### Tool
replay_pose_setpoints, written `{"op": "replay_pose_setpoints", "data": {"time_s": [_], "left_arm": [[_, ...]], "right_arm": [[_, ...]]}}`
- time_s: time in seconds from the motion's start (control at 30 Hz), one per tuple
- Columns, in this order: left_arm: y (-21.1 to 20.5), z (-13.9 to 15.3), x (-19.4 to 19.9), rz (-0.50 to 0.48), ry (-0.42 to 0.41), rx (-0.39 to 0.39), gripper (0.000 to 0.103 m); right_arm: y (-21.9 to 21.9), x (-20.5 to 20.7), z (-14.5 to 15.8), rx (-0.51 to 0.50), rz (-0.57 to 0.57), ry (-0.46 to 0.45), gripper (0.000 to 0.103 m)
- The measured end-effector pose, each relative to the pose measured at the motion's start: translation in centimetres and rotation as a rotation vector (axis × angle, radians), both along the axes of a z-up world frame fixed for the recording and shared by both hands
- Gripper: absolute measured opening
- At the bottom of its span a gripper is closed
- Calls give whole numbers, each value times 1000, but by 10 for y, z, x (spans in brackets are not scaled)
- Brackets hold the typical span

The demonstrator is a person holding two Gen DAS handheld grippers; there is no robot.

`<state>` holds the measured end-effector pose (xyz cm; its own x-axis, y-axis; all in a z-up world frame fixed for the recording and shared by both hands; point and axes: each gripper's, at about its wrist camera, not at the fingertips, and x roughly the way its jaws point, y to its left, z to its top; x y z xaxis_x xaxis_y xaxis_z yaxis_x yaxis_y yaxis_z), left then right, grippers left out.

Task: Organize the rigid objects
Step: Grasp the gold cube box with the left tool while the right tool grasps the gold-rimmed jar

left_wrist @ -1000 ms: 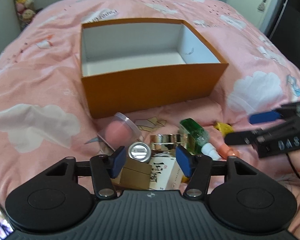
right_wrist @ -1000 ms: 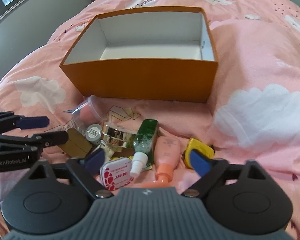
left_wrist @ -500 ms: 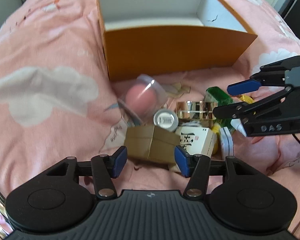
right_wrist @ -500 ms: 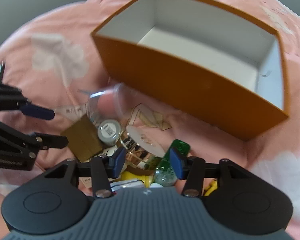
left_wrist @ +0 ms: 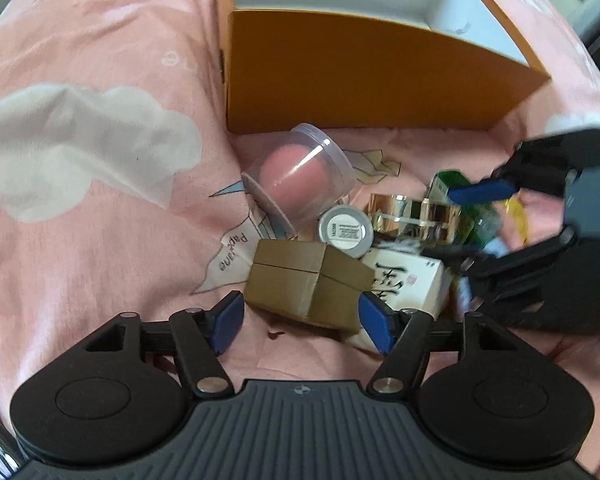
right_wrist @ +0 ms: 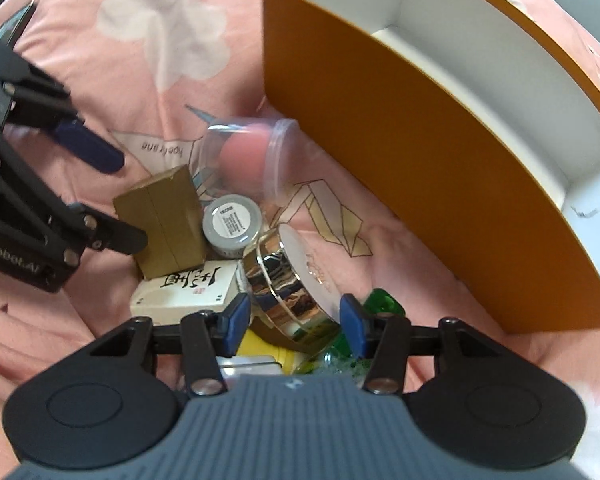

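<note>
An open orange box (left_wrist: 360,76) with a white inside lies on the pink bedspread; it also shows in the right wrist view (right_wrist: 420,152). In front of it is a heap of small items. My left gripper (left_wrist: 300,320) is open, its pads either side of a brown carton (left_wrist: 304,284). My right gripper (right_wrist: 294,320) is open around a gold round jar (right_wrist: 288,284), pads near its sides. A clear cup with a pink ball (left_wrist: 300,176), a grey-lidded jar (left_wrist: 346,232), a white carton with black characters (left_wrist: 404,284) and a green bottle (right_wrist: 380,300) lie close by.
The pink bedspread (left_wrist: 80,160) with white cloud prints lies all round. A yellow item (right_wrist: 260,348) and a white tin sit under my right gripper. The right gripper shows in the left wrist view (left_wrist: 540,216); the left gripper shows in the right wrist view (right_wrist: 40,208).
Both grippers have come down closer to the heap. The left now straddles the brown carton. The right narrowed its opening and now straddles the gold jar.
</note>
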<state>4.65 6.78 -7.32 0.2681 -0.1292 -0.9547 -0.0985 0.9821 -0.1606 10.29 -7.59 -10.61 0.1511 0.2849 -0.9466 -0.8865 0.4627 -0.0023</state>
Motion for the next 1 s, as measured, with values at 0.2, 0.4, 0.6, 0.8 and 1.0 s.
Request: {"op": "replay_pose_setpoints", "data": {"time_s": [0.2,0.4,0.6,0.8,1.0], "left_arm": [[10,-2,6,172,48,-120,78],[20,-8,15,337,78,-175,84],[21,-21,26,433,116,-152,87],[13,-28,29,381,89,-103,75],[-6,-19,33,188,-10,-19,71]], "right_arm": [[8,4,-9,-7,30,9,49],[7,11,-12,11,16,35,48],[9,11,-14,20,13,38,48],[6,15,-10,45,-22,44,43],[-3,24,3,97,-108,70,31]]}}
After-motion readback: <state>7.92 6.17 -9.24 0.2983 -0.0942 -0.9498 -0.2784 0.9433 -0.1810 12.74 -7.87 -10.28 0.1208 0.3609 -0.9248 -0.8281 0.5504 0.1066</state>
